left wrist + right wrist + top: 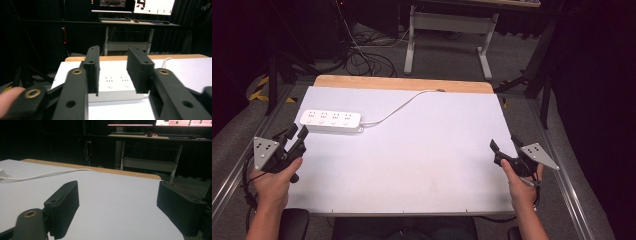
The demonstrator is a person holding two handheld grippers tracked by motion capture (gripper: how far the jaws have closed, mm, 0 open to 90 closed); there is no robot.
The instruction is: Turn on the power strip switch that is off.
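Note:
A white power strip (331,121) lies on the white table top (412,150) at the far left, its white cable (402,107) running to the back edge. My left gripper (297,132) stands open just left of and in front of the strip's near end, nothing between its jaws. In the left gripper view the power strip (115,86) sits just beyond the open left gripper (115,70). My right gripper (504,145) is open near the table's right edge, held above bare surface. The right gripper view has the right gripper (117,205) wide open, with the cable (45,175) at far left.
A wooden strip (404,82) borders the table's back edge. Beyond it stands a desk frame (447,35) with cables on the floor (362,55). Metal rails (562,170) run along both table sides. A desk with monitors (132,5) stands farther back.

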